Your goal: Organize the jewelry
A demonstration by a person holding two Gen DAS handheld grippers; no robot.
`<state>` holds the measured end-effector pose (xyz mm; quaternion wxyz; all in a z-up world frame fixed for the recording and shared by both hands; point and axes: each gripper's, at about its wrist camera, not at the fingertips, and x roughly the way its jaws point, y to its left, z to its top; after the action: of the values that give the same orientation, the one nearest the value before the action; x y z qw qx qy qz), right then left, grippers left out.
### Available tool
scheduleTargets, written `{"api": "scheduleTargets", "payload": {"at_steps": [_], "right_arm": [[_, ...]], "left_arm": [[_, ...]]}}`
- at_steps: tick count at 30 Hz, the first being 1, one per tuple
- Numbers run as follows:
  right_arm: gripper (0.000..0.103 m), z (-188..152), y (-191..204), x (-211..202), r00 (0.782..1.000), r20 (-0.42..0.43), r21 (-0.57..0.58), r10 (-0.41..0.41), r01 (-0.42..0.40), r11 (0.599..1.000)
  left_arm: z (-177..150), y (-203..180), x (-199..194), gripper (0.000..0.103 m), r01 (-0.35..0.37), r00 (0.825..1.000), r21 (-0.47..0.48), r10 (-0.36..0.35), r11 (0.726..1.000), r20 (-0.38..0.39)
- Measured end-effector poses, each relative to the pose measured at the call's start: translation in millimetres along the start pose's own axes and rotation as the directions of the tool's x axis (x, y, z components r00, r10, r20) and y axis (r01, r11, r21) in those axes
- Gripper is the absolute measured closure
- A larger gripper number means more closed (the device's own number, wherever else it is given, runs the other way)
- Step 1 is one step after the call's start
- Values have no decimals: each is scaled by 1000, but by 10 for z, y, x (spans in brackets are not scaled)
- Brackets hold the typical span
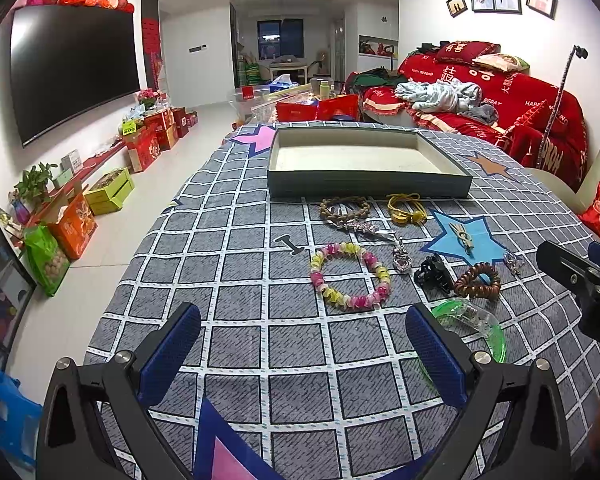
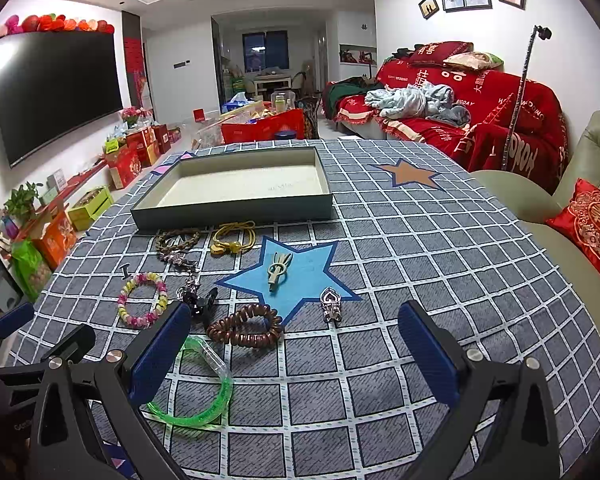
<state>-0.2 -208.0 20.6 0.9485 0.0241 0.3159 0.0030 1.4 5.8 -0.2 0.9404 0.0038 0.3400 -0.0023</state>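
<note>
Jewelry lies scattered on the checked tablecloth in front of a shallow grey box with a pale inside. A pink and yellow bead bracelet, a brown spiral hair tie, a black claw clip, a green clear bangle, a yellow cord, a brown bead strand and a silver clip rest there. My left gripper is open above bare cloth, nothing between its fingers. My right gripper is open too, empty, its left finger over the bangle.
A red-covered sofa stands at the back right and a green armchair with a red cushion beside the table's right edge. A television hangs on the left wall above boxes on the floor. The other gripper's black body shows at the right.
</note>
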Motion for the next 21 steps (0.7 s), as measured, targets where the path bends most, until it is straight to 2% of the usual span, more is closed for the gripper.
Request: {"api": "scheduleTargets", "payload": {"at_steps": [21], "right_arm": [[0, -1, -31, 5, 1000, 7, 6, 11, -11, 1000]], "left_arm": [[5, 24, 54, 0, -6, 1000, -2, 6, 1000, -9]]}}
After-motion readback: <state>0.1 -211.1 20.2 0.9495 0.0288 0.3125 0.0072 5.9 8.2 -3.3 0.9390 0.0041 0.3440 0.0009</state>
